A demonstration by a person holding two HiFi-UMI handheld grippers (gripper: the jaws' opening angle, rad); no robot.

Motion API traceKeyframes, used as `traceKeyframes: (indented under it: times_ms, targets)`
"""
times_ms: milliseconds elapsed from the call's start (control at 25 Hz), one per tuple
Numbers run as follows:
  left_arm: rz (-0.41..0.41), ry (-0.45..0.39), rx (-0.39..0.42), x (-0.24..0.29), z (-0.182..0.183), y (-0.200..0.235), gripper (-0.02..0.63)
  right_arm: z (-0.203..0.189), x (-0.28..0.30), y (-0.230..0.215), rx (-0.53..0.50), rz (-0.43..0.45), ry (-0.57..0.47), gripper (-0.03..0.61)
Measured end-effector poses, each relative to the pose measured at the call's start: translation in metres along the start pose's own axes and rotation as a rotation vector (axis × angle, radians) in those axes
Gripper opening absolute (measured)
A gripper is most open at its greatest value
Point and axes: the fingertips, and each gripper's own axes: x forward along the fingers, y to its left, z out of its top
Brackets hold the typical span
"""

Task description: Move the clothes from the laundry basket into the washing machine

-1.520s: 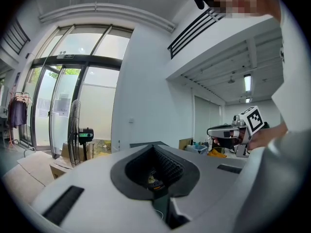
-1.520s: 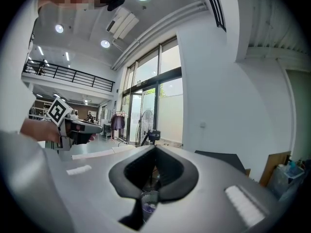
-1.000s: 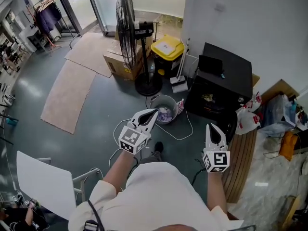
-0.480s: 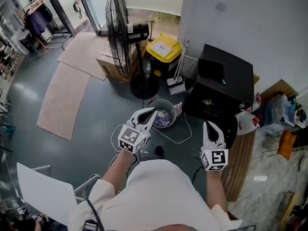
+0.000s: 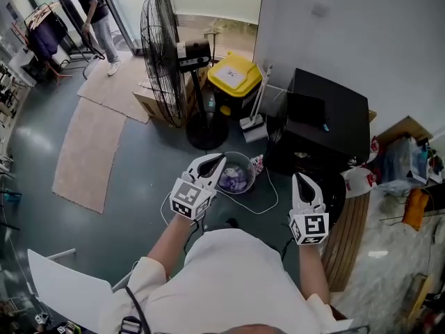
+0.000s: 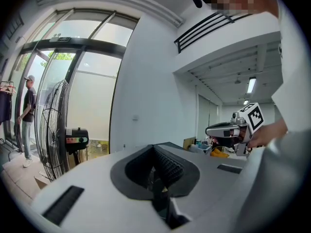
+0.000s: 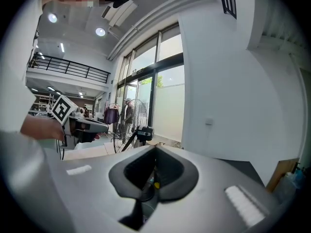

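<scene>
Head view: we look steeply down past a white-shirted torso onto a grey floor, with both tools held out in front.
Left hand-held gripper (image 5: 220, 161): its jaws are pressed together with nothing between them. Its tip overlaps the near-left rim of the basket, and it seems to hang above the rim rather than touch it.
Right hand-held gripper (image 5: 303, 179): its jaws are together and empty. It is held level, well apart from the left one, in front of the black unit's lower corner.
Laundry basket (image 5: 249, 163): a round grey tub standing on the floor between the fan's base and the person, just left of the black unit.
Clothes (image 5: 235, 179): purple and white pieces lie inside the basket.
Washing machine (image 5: 327, 117): a black boxy unit against the white wall, which we take to be the washer. Its top is too dark to read.
Fan (image 5: 158, 68): a tall standing fan, upright behind the basket.
Yellow-lidded bin (image 5: 235, 75): it sits just beside the fan, near the wall.
Rug (image 5: 83, 152): it lies flat on the floor at far left.
Person (image 5: 94, 12): stands by the glass doors at the top left.
Left gripper view: the ribbed pads meet, and the other tool shows at the right.
Right gripper view: the pads meet, and the other tool shows at the left.
</scene>
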Motion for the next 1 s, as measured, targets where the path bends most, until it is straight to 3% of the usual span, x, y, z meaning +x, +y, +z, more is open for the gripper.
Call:
traceKeyframes:
  times_ms: [520,1000]
  targets:
    - [0.041,0.024,-0.016,0.010,-0.007,0.016,0.006,-0.011,0.033,0.003,0.016,0.062,0.015,0.011]
    - [0.171,0.019,-0.071,0.034,-0.013,-0.010,0.006,-0.018,0.050,-0.030,-0.024,0.226,0.040,0.011]
